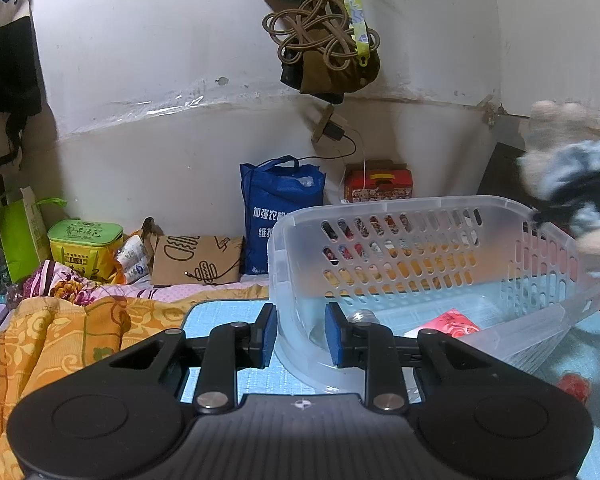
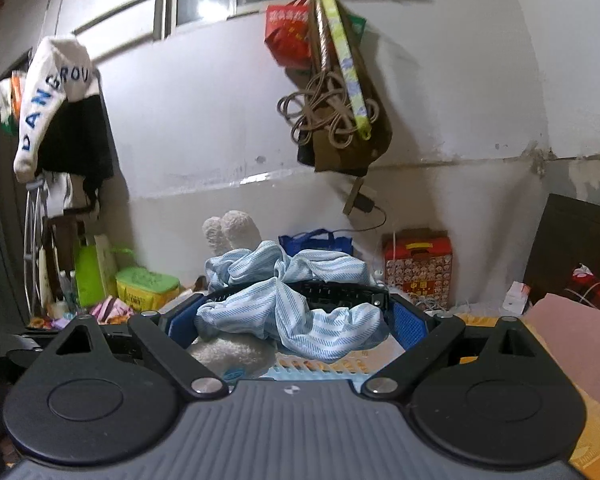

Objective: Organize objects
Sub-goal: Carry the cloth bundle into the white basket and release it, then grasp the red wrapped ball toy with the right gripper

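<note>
The left gripper [image 1: 301, 334] clamped the clear perforated plastic basket's [image 1: 428, 248] near wall; a red packet [image 1: 450, 322] already lay inside. The right gripper [image 2: 296, 322] held a cream plush toy in blue-striped cloth [image 2: 284, 300], apparently next to go in.

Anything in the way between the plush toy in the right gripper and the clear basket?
Nothing visible blocks it. The plush toy, held by the right gripper, hangs above the basket's far right rim. The basket's top is open; only a red packet and a bulb lie inside.
</note>
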The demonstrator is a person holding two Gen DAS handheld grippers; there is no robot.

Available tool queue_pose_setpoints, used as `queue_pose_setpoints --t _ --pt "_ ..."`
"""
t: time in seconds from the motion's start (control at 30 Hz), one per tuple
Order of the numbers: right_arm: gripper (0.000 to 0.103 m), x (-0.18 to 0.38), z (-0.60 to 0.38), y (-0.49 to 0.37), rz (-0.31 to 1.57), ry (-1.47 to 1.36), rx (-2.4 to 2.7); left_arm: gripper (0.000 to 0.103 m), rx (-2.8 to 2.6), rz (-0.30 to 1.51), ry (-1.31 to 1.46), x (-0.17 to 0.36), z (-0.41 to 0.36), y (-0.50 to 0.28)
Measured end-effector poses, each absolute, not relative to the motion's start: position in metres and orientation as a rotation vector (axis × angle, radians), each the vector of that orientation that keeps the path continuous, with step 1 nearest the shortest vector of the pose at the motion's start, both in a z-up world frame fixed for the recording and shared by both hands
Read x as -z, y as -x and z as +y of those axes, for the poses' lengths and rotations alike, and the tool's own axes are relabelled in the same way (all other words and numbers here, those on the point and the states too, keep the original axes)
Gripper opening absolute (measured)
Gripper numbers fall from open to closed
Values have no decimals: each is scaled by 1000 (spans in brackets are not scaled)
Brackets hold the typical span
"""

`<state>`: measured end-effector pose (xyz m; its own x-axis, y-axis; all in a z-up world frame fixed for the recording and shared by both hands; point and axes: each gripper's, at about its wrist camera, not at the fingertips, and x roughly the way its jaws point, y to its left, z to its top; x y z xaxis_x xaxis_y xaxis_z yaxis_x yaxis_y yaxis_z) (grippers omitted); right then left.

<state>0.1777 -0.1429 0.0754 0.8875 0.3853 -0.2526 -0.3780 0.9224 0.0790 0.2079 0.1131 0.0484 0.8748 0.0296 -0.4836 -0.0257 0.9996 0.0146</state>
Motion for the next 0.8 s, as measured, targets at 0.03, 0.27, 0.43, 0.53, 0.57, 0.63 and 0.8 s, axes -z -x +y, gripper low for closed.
queue_pose_setpoints --t 0.03,0.27,0.43,0.53,0.57,0.63,0.8 --pt "96 -74 -140 -181 277 -25 -395 31 -28 505 -7 -48 114 -208" --pt "103 -67 -138 -205 300 -56 -387 31 -21 505 -3 -48 114 -209" --pt "103 -67 -143 -199 293 -32 -305 32 -21 502 -5 -47 114 -209" --pt "103 -66 -166 -175 294 -84 -306 32 -24 504 -14 -47 113 -208" --pt "103 -64 -176 -165 288 -99 -313 32 -23 503 -14 -47 113 -208" --pt "103 -56 -196 -140 269 -124 -309 32 -20 501 -13 -46 113 -207" --pt "103 -16 -222 -116 334 -155 -247 32 -22 498 -21 -46 111 -205"
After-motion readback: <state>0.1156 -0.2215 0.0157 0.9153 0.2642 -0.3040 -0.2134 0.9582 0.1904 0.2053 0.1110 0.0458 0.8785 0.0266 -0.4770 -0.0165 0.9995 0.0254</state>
